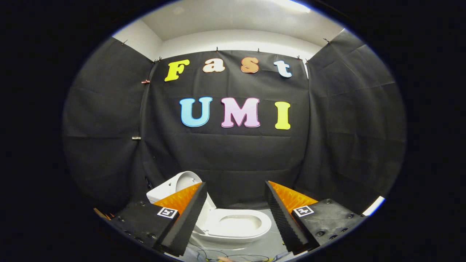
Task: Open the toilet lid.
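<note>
Toilet lid (186, 181) appears already up: a white oval panel standing roughly upright at the back of the toilet, next to the tank (160, 193), partly hidden by the left finger. Seat ring (238, 225) lies flat and exposed w/ the bowl opening showing, so judging from this the lid is open or nearly so; can't tell if it leans fully back on the tank.

Gripper (233, 218) fingers spread wide apart, holding nothing, touching nothing. Toilet sits on the floor (267, 247) beyond and below the fingers, bowl seen thru the gap between them, lid end off toward the left finger. Toilet's long axis runs from the lid/tank at back-left to the bowl front at right, i.e. skewed to the fingers' line, not along it.

Cables (211, 254) lie on the floor just in front of the bowl, nearer the gripper. Black booth wall (236, 160) stands close behind the toilet.
</note>
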### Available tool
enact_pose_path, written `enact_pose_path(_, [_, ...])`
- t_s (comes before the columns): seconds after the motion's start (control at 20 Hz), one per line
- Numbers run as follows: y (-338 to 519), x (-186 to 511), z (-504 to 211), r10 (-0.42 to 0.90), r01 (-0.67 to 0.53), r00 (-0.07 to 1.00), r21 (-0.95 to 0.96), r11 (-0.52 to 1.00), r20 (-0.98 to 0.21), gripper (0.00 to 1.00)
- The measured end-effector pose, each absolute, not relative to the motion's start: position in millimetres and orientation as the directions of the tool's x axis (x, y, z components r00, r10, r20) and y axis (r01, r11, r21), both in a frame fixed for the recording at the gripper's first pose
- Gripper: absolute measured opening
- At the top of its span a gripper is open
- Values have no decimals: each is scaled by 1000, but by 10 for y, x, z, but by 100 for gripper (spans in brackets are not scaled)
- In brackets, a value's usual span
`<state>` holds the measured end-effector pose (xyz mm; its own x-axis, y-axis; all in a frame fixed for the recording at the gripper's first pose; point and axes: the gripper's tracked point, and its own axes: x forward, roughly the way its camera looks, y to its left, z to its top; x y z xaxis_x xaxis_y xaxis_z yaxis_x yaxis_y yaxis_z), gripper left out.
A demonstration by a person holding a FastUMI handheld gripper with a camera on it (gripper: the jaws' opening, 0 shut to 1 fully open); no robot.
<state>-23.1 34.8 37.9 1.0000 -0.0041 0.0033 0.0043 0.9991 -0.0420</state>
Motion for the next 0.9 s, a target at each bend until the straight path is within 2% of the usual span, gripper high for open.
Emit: enact_pose_path(0.9, [312, -195, 528, -5, 7, 999, -29, 1000, 40, 99])
